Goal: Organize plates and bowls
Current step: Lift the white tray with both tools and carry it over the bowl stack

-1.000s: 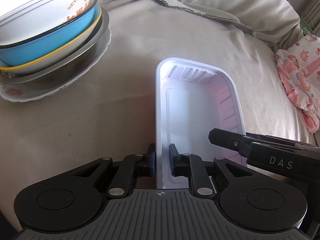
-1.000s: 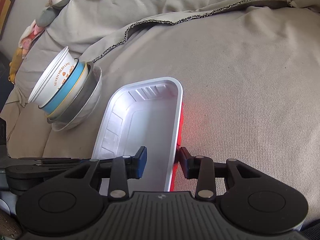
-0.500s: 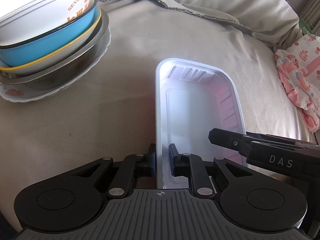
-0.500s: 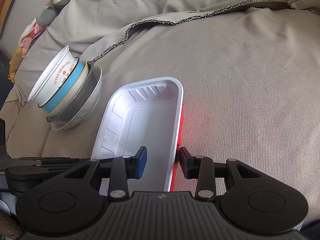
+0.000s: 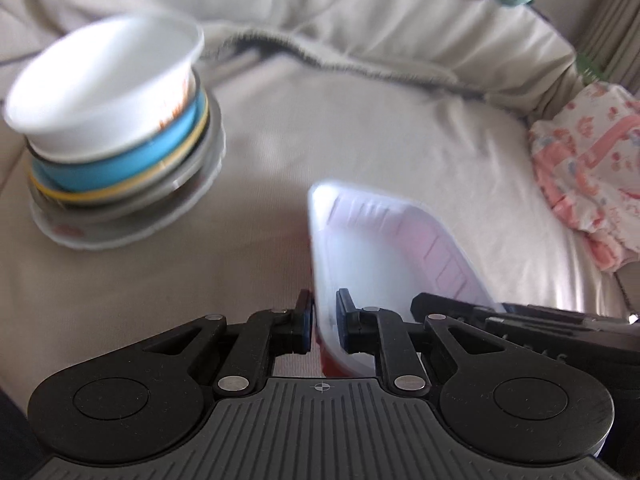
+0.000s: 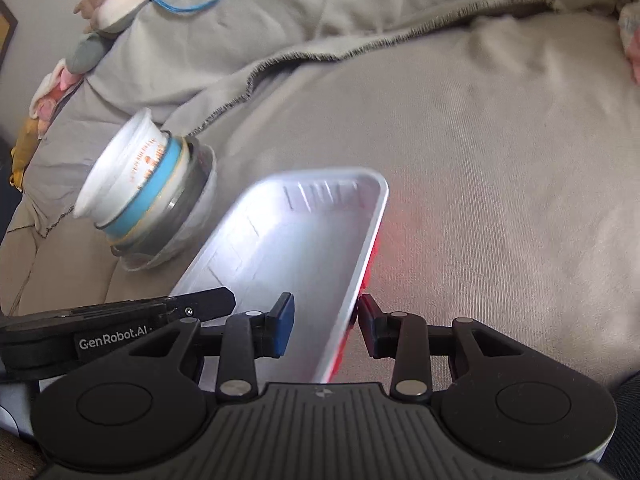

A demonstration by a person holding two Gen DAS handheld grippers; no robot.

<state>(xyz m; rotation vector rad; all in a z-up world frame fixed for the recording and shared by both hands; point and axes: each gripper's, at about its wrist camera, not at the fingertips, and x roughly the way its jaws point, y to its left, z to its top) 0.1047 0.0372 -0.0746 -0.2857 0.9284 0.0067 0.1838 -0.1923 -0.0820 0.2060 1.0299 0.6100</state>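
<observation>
We have the white tray (image 5: 384,248) held by its two long sides, red underneath, lifted a little above the beige bedcover (image 5: 360,140). The left gripper (image 5: 323,326) has its jaws closed tight on the tray's left wall near the close corner, one pad outside and one inside. The right gripper (image 6: 326,322) straddles the opposite rim: its jaws stand only partly closed, the outer pad touching the rim, the blue inner pad seemingly a little clear of the wall, though blur makes that hard to judge. We think two holds are used because the tray is thin and long and would likely sag or twist from one edge.

To the left, well apart from the tray, stands the stack of bowls (image 6: 148,196): a white paper bowl (image 5: 104,88) on top, a blue bowl (image 5: 120,168) under it, then a metal one, all on a flowered plate (image 5: 120,236). The stack leans on the soft bedcover, so we judge it easy to topple. A pink patterned cloth (image 5: 592,184) lies at the right edge.
</observation>
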